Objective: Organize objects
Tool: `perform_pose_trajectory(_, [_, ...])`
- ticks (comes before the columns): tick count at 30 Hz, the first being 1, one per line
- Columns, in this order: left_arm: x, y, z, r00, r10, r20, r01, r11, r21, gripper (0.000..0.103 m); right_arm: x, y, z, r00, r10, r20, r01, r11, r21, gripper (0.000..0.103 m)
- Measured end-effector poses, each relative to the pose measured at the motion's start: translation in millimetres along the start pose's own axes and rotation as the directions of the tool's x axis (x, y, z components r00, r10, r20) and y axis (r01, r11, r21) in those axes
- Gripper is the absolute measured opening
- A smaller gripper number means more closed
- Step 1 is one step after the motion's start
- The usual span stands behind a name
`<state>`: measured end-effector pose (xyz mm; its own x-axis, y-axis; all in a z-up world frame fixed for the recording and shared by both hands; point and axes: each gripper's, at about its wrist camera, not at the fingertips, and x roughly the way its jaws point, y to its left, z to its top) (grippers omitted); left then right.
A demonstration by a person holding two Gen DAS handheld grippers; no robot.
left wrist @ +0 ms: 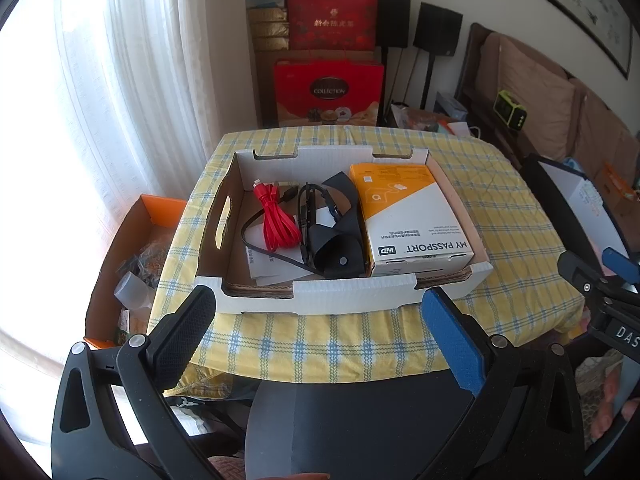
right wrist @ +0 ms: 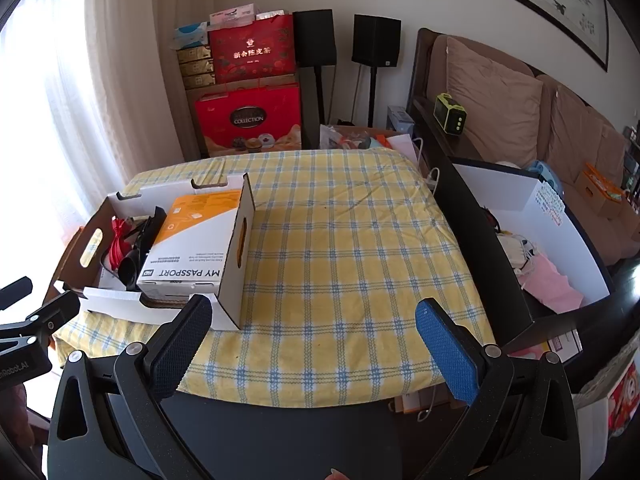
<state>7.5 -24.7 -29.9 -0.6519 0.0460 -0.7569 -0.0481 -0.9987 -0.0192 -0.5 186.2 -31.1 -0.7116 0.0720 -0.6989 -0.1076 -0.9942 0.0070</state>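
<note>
Through my left wrist camera, my left gripper (left wrist: 320,320) hangs in the lower half of the frame, its fingers wide apart and holding nothing, one pad black and knurled, the other blue and ribbed. Just above it, in the centre, sits the shallow white corrugated cardboard tray (left wrist: 320,298) on the table with the yellow-and-blue checked cloth (left wrist: 516,220). Inside the tray, from left to right, lie a coiled flat red cable (left wrist: 276,220), a thin black cable (left wrist: 272,254) looping over white paper sheets (left wrist: 264,272), a soft black fabric pouch with a snap button (left wrist: 338,250), and a rigid orange-and-white WD My Passport box (left wrist: 408,220) against the right wall. Everything seems already gathered there, so I judge the next step to be tidying or lifting the tray; I should close on a cardboard wall squarely, since corrugated board crushes easily, and avoid snagging the limp cables.

Through my right wrist camera, my right gripper (right wrist: 314,328) also stands apart and empty in the lower frame, over bare cloth. The tray is at middle left, its right wall with a hand slot facing me; the cloth looks soft and slightly rumpled, so the tray may drag it if pushed. A black bin with white lining (right wrist: 532,200) holding pink fabric sits at the right edge.
</note>
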Motion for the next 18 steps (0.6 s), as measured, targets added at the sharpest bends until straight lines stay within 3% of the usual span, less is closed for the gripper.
perform_pose_trajectory(18, [2.3, -2.5, -1.5, 1.0, -0.005, -0.007, 0.005, 1.0, -0.001, 0.103, -1.3, 0.6, 1.2, 1.0, 0.001, 0.003, -0.001, 1.0, 0.001, 0.103])
